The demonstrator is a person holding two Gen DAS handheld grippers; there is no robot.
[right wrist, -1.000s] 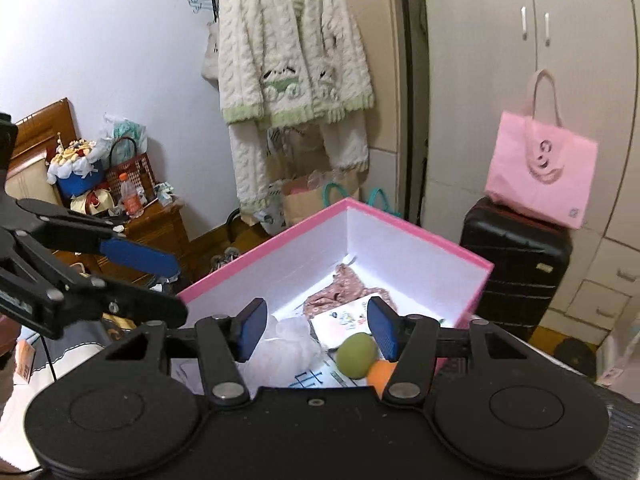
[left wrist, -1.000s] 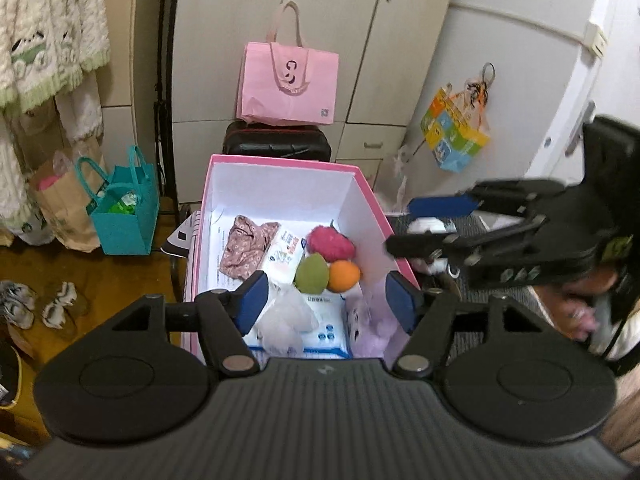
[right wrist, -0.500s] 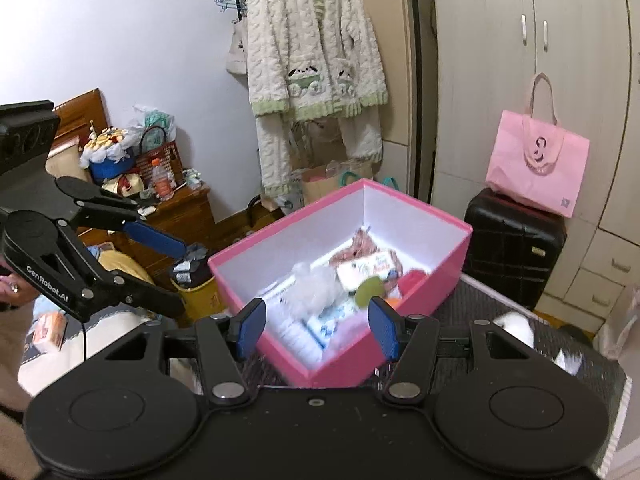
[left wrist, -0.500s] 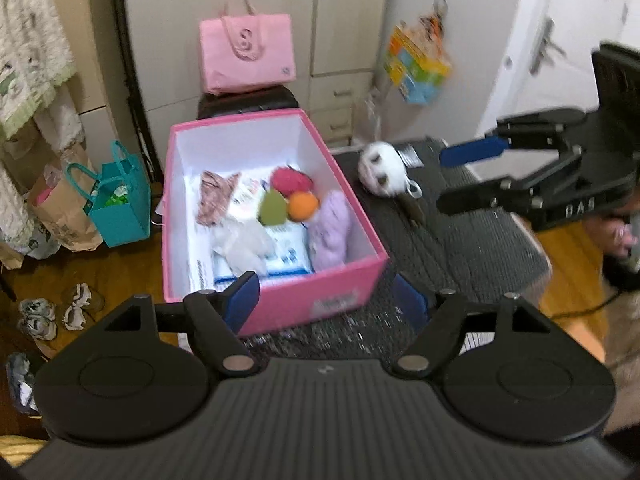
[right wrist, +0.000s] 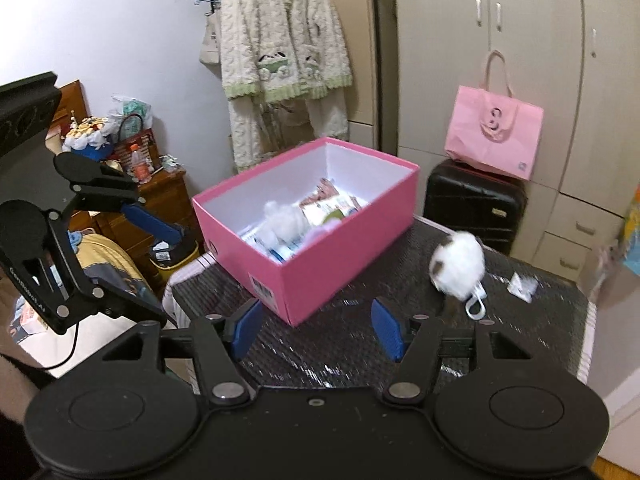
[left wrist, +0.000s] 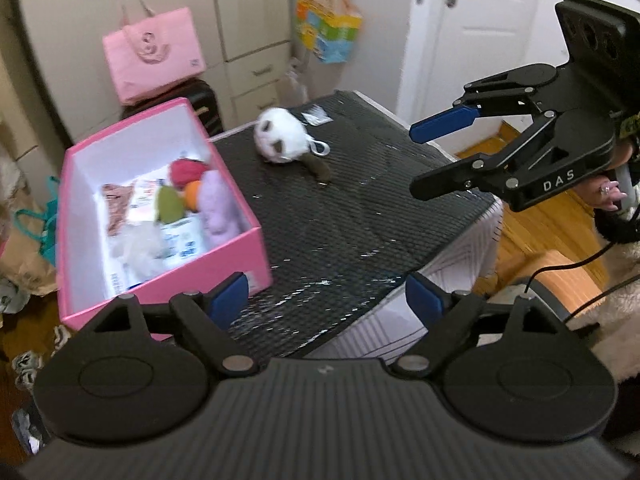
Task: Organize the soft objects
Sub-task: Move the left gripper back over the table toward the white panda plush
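A pink box (left wrist: 168, 276) (right wrist: 320, 256) stands on a black mesh table (left wrist: 360, 216) (right wrist: 520, 320) and holds several soft items: a purple plush (left wrist: 216, 208), a green one (left wrist: 168, 204), a red one (left wrist: 186, 170) and white fluff (right wrist: 280, 220). A white panda plush (left wrist: 282, 140) (right wrist: 458, 268) lies on the table to the right of the box. My left gripper (left wrist: 326, 304) is open and empty, above the table's near edge. My right gripper (right wrist: 316, 330) (left wrist: 444, 152) is open and empty, in front of the box.
A pink tote bag (left wrist: 154, 54) (right wrist: 494, 132) sits on a black suitcase (right wrist: 474, 204) by the cupboards. A white door (left wrist: 472, 28) is at the right. A fluffy robe (right wrist: 280, 52) hangs on the wall. A wooden cabinet (right wrist: 160, 204) stands left.
Both grippers have pulled back and up from over the box. The whole box, the table and the panda plush have come into view.
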